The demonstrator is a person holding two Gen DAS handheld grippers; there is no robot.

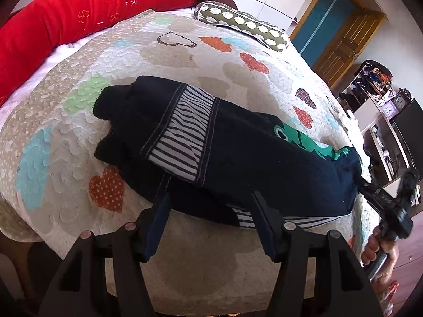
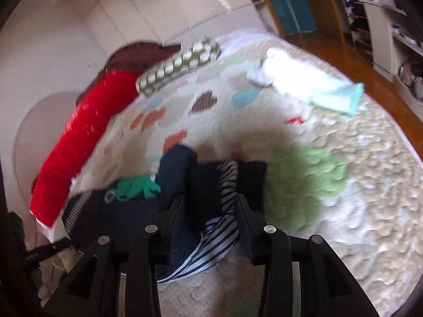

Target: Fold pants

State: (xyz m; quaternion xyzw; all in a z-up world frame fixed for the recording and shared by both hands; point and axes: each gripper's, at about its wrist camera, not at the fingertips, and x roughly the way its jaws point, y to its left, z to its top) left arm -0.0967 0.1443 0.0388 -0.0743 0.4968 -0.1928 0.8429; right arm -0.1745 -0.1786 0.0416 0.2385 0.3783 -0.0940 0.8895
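Left wrist: pants (image 1: 224, 145) lie lengthwise, cuffs far-left; waistband near-right.

Both wrist views look steeply down, close over the same pants (image 1: 238, 153) from opposite ends.

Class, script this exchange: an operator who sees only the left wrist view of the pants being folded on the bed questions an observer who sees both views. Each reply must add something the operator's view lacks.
Operator: Is anything between the fingers of the black two-finger right gripper? It's only a blur at my edge.
Observer: Yes. Striped and navy cloth of the dark navy pants with striped bands is bunched between them. I can't tell if the pads press on it.
Operator: What lies on the far side of the cream patchwork quilt?
Observer: A crumpled white and pale blue cloth, apart from the pants.
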